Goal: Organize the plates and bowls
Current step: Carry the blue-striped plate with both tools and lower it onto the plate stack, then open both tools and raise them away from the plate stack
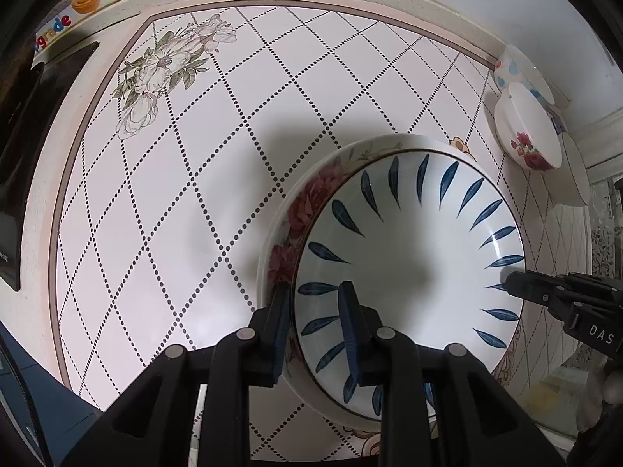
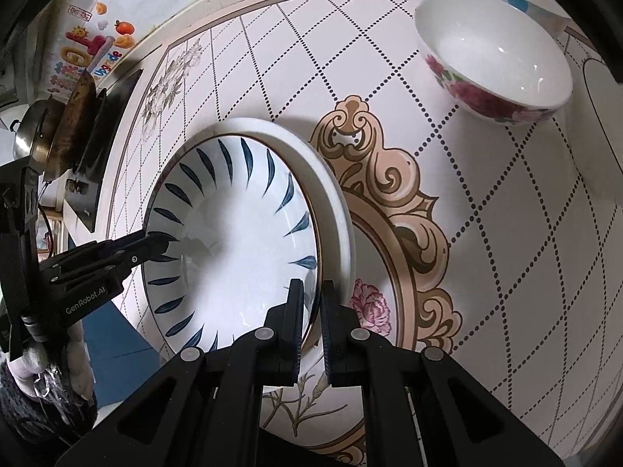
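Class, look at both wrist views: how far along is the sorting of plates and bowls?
Done: nothing clearly finished. In hand: the left claw and right claw each clamp opposite rims of the blue-leaf plate, which sits over a floral dish. Left: the rose bowl and the dotted bowl behind it stand loose on the tabletop.

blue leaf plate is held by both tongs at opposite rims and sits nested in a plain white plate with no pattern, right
Not quite. The blue leaf plate is held by the left tongs and right tongs at opposite rims, but the plate under it has red flowers on its rim, as the left wrist view shows.
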### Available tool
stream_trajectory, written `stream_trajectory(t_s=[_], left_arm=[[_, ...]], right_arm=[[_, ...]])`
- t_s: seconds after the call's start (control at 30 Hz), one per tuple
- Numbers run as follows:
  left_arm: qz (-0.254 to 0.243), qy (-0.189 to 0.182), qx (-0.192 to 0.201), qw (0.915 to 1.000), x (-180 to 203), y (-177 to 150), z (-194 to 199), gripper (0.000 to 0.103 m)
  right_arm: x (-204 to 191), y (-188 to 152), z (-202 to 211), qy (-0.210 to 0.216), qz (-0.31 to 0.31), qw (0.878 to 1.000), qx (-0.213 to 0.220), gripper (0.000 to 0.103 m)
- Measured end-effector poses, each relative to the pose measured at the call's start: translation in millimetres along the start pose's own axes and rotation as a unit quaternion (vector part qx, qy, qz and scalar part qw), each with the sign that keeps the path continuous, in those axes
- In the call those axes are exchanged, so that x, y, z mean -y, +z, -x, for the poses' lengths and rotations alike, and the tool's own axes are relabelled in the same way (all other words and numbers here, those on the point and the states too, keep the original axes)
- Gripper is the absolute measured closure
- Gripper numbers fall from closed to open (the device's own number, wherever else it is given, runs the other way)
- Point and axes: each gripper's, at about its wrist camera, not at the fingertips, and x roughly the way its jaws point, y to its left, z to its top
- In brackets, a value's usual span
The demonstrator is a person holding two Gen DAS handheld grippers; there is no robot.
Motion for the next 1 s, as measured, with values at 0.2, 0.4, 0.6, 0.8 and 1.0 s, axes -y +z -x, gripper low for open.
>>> stream_trajectory(t_s=[0.2,0.4,0.6,0.8,1.0], left_arm=[[0.007,-0.002,0.001,1.0,0.0,1.6,-2.6,0.081],[0.008,-0.007,-0.002,0.9999,-2.5,1.6,-2.2,0.08],[0.006,-0.001,-0.01,0.9999,-1.6,2.7,0.1,0.08],[-0.011,0.024,0.022,0.9994,6.8,-5.2,29.2,0.08],[-0.025,0.014,0.057,0.998,17.1,-19.1,77.4,0.072]], right_arm=[[-1.0,3.5,1.4,-0.008,0.002,1.0,0.003,0.092],[-7.1,4.7,0.8,-0.026,-0.006,1.0,0.004,0.091],[-8.1,2.8,-0.8,-0.035,-0.027,0.999,0.006,0.09],[-16.5,-2.5,0.6,-0.061,-0.028,0.998,0.009,0.089],[-42.2,-21.8,36.4,-0.087,-0.009,0.995,0.046,0.069]])
